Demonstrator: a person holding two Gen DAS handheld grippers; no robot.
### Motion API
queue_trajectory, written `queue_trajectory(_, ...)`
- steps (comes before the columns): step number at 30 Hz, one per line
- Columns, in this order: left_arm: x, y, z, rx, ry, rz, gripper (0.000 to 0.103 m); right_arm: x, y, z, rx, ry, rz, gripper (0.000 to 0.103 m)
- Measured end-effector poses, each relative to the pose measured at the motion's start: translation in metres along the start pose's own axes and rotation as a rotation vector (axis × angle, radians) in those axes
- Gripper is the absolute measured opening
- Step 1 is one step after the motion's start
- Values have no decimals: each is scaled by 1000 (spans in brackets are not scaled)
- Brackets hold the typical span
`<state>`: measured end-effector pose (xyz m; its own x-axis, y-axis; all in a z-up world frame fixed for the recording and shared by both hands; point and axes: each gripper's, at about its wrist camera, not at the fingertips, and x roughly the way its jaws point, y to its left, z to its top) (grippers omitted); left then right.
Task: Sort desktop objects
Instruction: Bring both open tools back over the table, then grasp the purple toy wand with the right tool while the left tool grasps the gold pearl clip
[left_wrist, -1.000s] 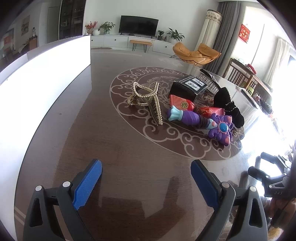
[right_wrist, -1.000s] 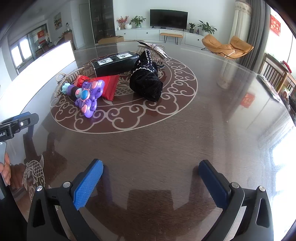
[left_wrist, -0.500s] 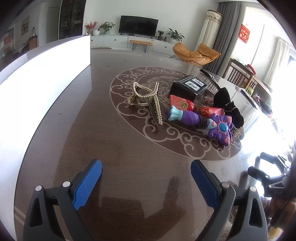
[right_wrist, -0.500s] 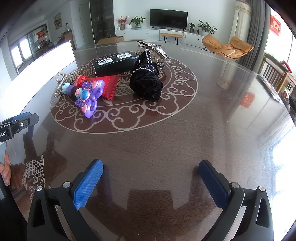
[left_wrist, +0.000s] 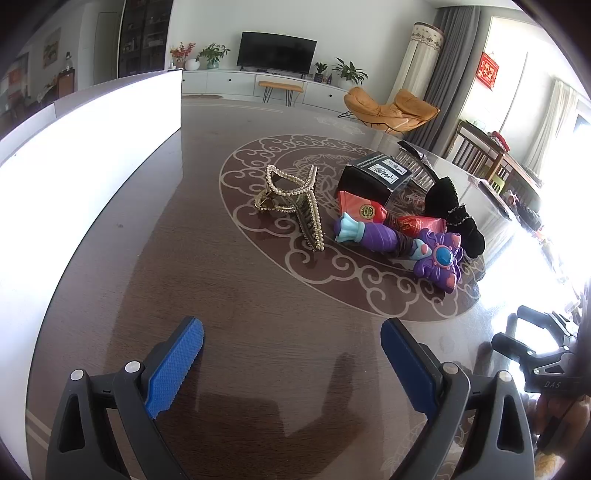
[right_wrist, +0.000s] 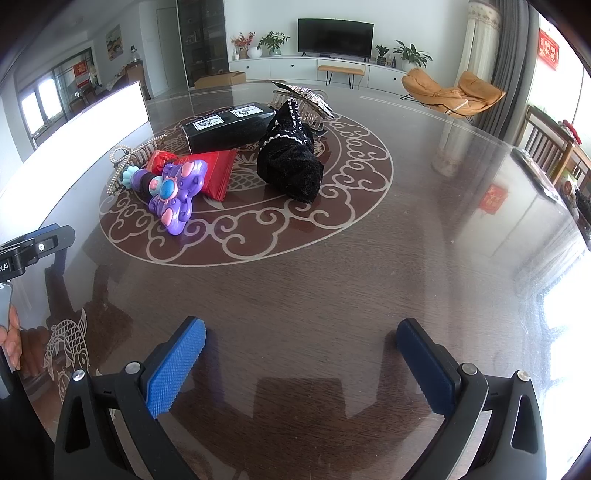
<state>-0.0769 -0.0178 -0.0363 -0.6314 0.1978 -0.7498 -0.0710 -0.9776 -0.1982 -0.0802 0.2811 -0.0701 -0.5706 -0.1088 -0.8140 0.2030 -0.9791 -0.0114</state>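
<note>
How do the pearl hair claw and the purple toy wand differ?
The pearl hair claw is gold wire trimmed with pearls, open-framed; the purple toy wand is solid coloured plastic. The claw lies apart from the pile; the wand rests against the red packets. Both lie untouched on the table.

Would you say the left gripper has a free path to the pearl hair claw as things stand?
Probably yes. The left gripper is open, and only bare table lies between it and the hair claw, which sits apart from the purple toy.

Home living room — television (left_wrist: 277, 51), armchair (left_wrist: 391, 109)
</note>
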Motion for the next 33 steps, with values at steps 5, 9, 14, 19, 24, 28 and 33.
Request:
queue_trajectory(5,-1,3,0,-16,-9,-21,98,5,-2,18,22,-4,29,103)
queue_trajectory(9,-1,5,1,-26,-14,-34,98,12,-7,59,102,-39,40,103)
queue_trajectory(14,-1,5,1,-23,-12,-30,98,41,1,94,150,1,50,103)
queue_trajectory(19,0,3,1,-13,-8,-18,98,38,34,87,-12,47,192,99)
queue_trajectory(24,-1,7,1,-28,-16,-33,98,6,47,81,-121,-11,285,99)
queue_trajectory(28,-2,9,0,-48,-22,-4,98,7,79,88,-225,-7,378,96)
queue_trajectory(33,-7,17,-2,-96,-42,15,98,38,129,103,-379,13,396,76)
